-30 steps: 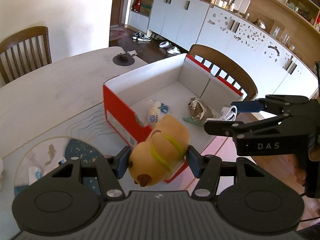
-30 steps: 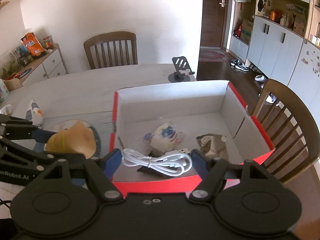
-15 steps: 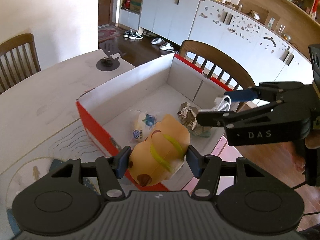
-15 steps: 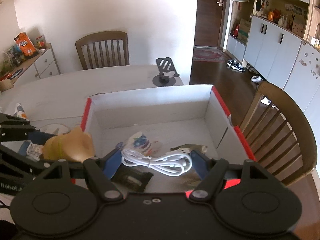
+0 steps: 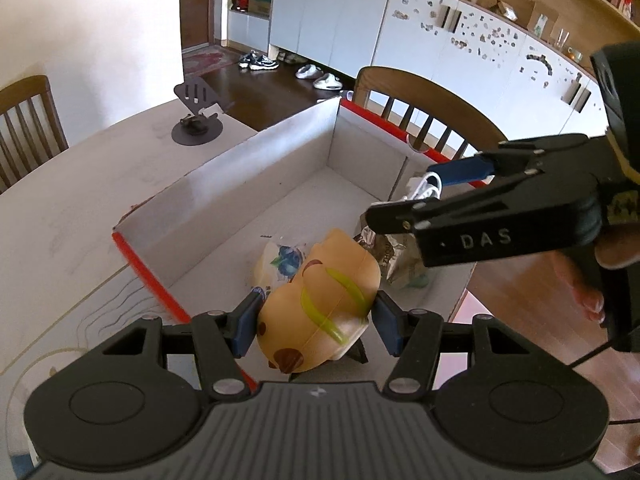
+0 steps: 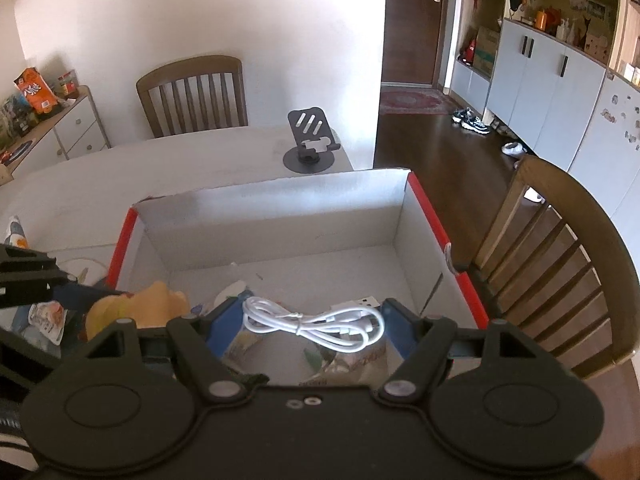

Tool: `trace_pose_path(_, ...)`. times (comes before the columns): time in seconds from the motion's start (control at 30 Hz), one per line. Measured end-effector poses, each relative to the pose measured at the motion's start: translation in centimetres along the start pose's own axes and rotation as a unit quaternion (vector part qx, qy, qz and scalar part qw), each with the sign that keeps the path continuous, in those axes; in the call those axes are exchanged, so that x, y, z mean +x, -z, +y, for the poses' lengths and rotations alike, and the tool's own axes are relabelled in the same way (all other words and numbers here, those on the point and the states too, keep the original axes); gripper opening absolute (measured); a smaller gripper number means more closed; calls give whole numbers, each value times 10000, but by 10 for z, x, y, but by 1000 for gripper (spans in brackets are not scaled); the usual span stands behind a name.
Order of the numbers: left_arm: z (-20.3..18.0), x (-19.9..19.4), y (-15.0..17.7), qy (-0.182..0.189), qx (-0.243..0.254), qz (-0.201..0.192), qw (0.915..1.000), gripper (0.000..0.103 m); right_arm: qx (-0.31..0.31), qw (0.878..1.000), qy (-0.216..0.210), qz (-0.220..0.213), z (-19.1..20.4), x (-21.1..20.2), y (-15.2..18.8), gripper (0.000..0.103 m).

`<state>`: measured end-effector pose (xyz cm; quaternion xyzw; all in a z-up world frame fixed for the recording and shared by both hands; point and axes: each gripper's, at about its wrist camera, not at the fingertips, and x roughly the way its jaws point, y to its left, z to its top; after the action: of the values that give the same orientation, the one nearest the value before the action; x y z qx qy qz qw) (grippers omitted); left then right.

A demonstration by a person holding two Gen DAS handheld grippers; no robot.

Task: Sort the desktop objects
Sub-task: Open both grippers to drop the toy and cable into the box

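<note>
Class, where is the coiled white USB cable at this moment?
In the right wrist view, the coiled white USB cable sits clamped in the right gripper, held over the red-edged cardboard box.

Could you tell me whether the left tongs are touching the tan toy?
Touching: the left wrist view shows the left tongs pressing both blue pads against the tan toy.

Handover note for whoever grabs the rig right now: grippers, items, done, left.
Left gripper: shut on the tan toy, held over the box's near edge.
Right gripper: shut on the coiled white cable, held above the box interior.
Red box: a white blue-printed packet and a crumpled foil wrapper already lie on its floor.
Done: those two are in the box.
Left: release toy and cable into the box. A small packet lies on the table left of the box, likely next. The phone stand sits beyond the box.
</note>
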<state>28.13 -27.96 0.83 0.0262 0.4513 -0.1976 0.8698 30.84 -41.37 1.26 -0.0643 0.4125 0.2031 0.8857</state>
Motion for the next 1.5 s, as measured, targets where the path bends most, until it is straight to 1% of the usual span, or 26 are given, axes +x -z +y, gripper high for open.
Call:
trace_pose_path(0.07,-2,4,-2,13,58,34,10000,59,12,10000,-8,31,-4,6,-2,76)
trace_pose_path(0.17,-9,11,-2,8,303,73,9995,59,31,9999,-41,106,-8,16,-4,76)
trace_pose_path(0.27,-12,18,-5,86,358,156,9992,59,-45,9999,-86,126,-9,22,-7,76)
trace_pose_path(0.37,-15,27,-9,89,446,236,9987,59,-107,9998,-111,160,-11,30,-12,76)
trace_pose_path(0.67,-17,55,-14,65,604,536,9967,59,-203,9986,-186,461,-12,62,-20,76)
trace_pose_path(0.97,-20,73,-19,93,724,727,9947,59,-301,9966,-181,743,-10,89,-25,76)
trace_pose_path(1.2,-19,80,-17,114,671,823,9943,59,-265,9943,-157,1016,-12,108,-25,76)
trace_pose_path(1.5,-20,84,-18,132,682,873,9938,60,-214,9932,-205,1127,-13,112,-24,77)
